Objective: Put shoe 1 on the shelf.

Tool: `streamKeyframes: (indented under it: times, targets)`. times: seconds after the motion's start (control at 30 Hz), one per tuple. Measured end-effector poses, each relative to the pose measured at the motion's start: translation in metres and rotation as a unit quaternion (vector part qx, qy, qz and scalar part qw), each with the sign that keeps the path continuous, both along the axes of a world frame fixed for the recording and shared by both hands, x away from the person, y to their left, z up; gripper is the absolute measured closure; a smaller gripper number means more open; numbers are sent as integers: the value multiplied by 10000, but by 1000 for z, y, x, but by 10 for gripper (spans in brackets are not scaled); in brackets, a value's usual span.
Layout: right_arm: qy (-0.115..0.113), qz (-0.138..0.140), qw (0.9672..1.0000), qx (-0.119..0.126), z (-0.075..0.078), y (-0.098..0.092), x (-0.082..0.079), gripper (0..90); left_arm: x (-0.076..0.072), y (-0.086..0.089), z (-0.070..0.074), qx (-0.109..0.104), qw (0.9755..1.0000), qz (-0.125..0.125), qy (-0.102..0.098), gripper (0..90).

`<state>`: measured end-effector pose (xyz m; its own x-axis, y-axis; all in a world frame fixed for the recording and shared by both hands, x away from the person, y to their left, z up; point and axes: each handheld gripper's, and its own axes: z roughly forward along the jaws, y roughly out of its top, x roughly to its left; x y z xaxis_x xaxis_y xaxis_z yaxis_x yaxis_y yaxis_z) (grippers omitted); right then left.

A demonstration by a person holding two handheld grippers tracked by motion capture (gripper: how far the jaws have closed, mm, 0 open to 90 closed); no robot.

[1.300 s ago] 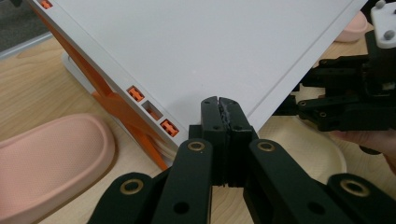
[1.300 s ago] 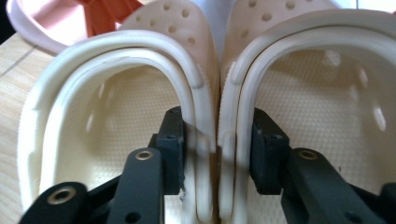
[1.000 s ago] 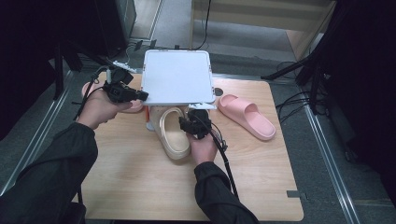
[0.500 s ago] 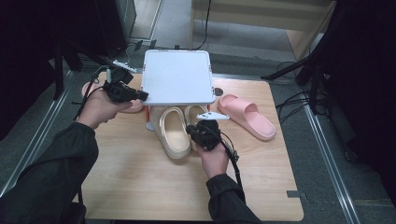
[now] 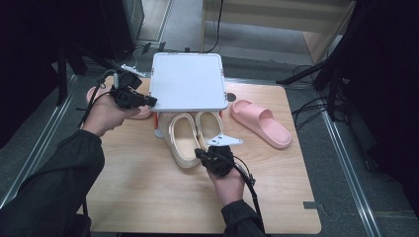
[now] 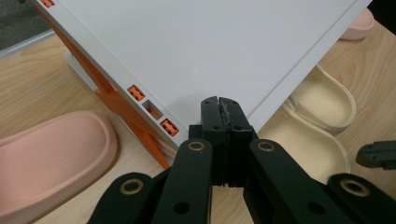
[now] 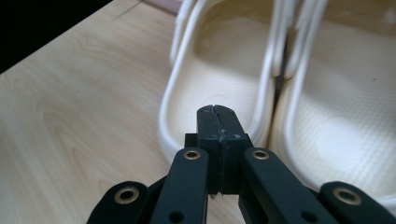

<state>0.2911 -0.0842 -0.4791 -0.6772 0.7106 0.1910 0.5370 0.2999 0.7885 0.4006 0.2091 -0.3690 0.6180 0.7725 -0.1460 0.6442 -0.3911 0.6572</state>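
Pink slipper [image 5: 261, 122] on wooden table [image 5: 148, 197], right of the rack; another pink slipper [image 6: 51, 154] at left edge.

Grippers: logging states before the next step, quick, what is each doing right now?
Left gripper: closed, holding nothing.
Right gripper: just closed, holding nothing.
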Motion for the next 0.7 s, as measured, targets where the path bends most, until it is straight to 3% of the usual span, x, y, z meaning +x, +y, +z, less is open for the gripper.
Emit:
streamKeyframes:
  times: [0.3,0.47,0.7]
  targets:
    - [-12,254,9997,-13,-8,3,-16,900,0,0,0,-10,10000,6,5,895]
    - [11,351,9993,-163,-19,5,-22,900,0,0,0,-16,10000,5,6,896]
    - [88,395,9990,-214,-26,8,-21,900,0,1,-1,-63,10000,33,13,895]
